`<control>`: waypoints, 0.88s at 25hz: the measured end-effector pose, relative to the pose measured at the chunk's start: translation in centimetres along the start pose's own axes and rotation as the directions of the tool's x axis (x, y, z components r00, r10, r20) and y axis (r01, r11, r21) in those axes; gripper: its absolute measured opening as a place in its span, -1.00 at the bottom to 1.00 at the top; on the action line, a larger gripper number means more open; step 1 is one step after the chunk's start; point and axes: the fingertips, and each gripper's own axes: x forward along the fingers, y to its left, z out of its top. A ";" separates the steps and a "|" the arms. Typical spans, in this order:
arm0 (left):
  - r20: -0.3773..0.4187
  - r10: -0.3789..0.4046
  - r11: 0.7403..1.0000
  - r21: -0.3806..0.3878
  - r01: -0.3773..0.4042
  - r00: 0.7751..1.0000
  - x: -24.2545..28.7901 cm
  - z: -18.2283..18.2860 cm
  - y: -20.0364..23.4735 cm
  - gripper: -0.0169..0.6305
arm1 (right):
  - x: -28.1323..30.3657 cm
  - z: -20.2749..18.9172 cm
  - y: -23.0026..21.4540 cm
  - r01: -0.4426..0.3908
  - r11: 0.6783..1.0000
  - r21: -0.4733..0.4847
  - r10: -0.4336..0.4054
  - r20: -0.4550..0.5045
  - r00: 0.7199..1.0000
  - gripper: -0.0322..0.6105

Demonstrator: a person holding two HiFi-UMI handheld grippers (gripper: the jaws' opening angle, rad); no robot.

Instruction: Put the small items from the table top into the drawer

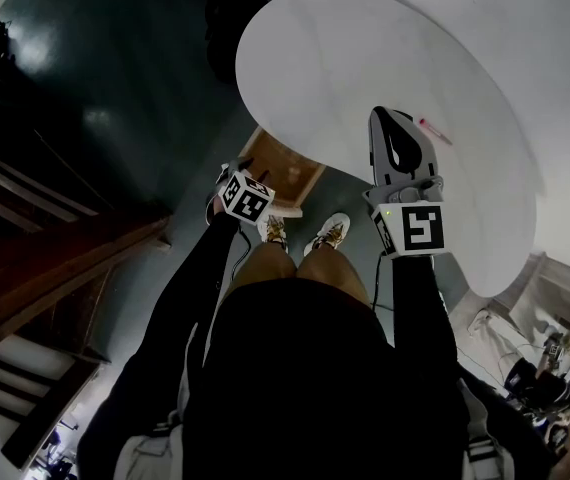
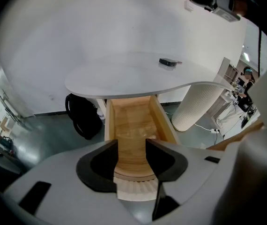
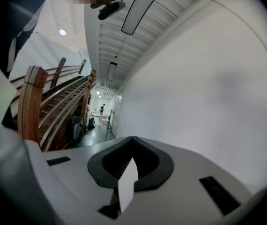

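Where the white table [image 2: 124,74] curves, a wooden drawer [image 2: 132,118] stands open.

White table [image 1: 365,58], pale wooden drawer [image 2: 110,121] (a pink item [image 1: 433,131]).

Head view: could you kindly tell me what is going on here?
A person holds two grippers at a white table. The left gripper clasps the front of the open wooden drawer beneath it. The right gripper, shut and empty, hovers over the tabletop near a small pink item, not yet put away.
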 end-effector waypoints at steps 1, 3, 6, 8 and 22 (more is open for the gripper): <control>0.005 0.001 1.000 -0.001 -0.001 1.000 -0.1 0.1 0.0 -0.34 | 0.0 0.0 0.0 0.002 1.000 0.000 -0.002 -0.001 1.000 -0.82; 0.018 0.005 1.000 0.002 -0.005 1.000 -0.5 0.5 0.1 -0.34 | 0.0 -0.1 -0.2 0.004 1.000 -0.002 -0.004 -0.002 1.000 -0.82; 0.059 0.012 1.000 0.018 -0.014 0.998 -1.6 2.0 0.0 -0.34 | -0.6 -0.3 -0.9 0.021 1.000 0.001 -0.021 -0.003 1.000 -0.82; 0.103 0.021 0.999 0.030 -0.024 0.994 -2.7 3.6 -0.1 -0.34 | -1.0 -0.3 -1.6 0.037 0.999 0.004 -0.037 0.000 0.999 -0.82; 0.603 0.105 0.979 0.077 -0.190 0.791 -17.0 21.9 -0.8 -0.34 | -3.9 0.5 -6.7 0.111 0.994 0.005 -0.111 0.034 0.993 -0.82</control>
